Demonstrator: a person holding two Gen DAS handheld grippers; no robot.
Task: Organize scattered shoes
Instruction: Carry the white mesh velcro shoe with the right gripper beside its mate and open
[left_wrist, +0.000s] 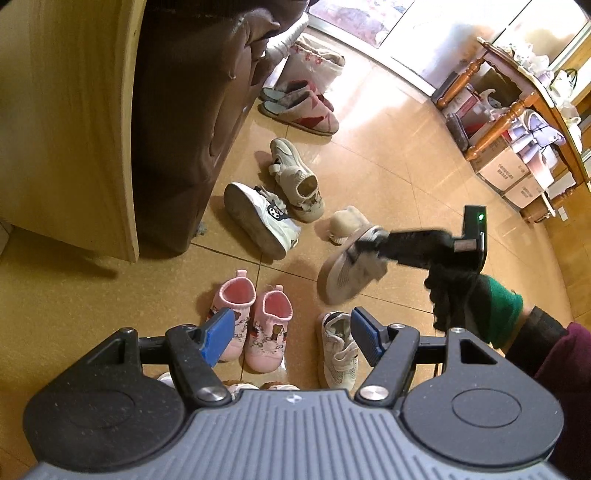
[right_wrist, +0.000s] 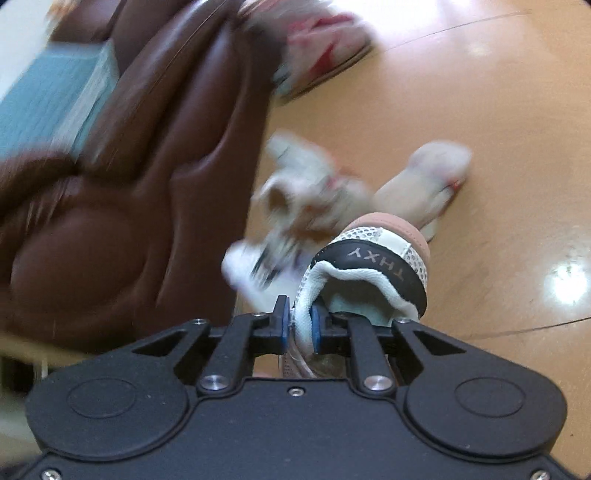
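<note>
Left wrist view: left gripper (left_wrist: 291, 334) hangs over the tiled floor (left_wrist: 399, 173), blue fingers apart, nothing between them. Shoes counted: two pink sock shoes (left_wrist: 251, 328) paired side by side just below the fingers; one white mesh sneaker (left_wrist: 339, 349) upright to their right; one white sneaker (left_wrist: 258, 221) tipped on its side, sole showing; one beige strap shoe (left_wrist: 297, 179) upright, touching it; one beige shoe (left_wrist: 345, 223) farther right, partly hidden; two slippers (left_wrist: 299, 109) paired near the sofa; two or three more toes cut off at the gripper body. One mesh shoe (left_wrist: 347, 269) is off the floor, sole toward camera, clamped in the right gripper (left_wrist: 365, 247), held by a gloved hand (left_wrist: 458, 299) with a green cuff. Brown sofa (left_wrist: 192, 110) and a wooden panel (left_wrist: 74, 122) close the left side; a wooden table (left_wrist: 517, 110) with cardboard boxes (left_wrist: 506, 170) under it closes the far right; open floor lies between. Right wrist view: blurred. Right gripper (right_wrist: 299, 326) fingers pinched together on the collar edge of the mesh shoe (right_wrist: 369, 266), which has a black THXY heel band and pink sole. Beyond it, two or three blurred pale shoes on the floor (right_wrist: 480, 110), slippers (right_wrist: 321, 48) at top, sofa (right_wrist: 147, 166) filling the left; bare glossy tile to the right.
</note>
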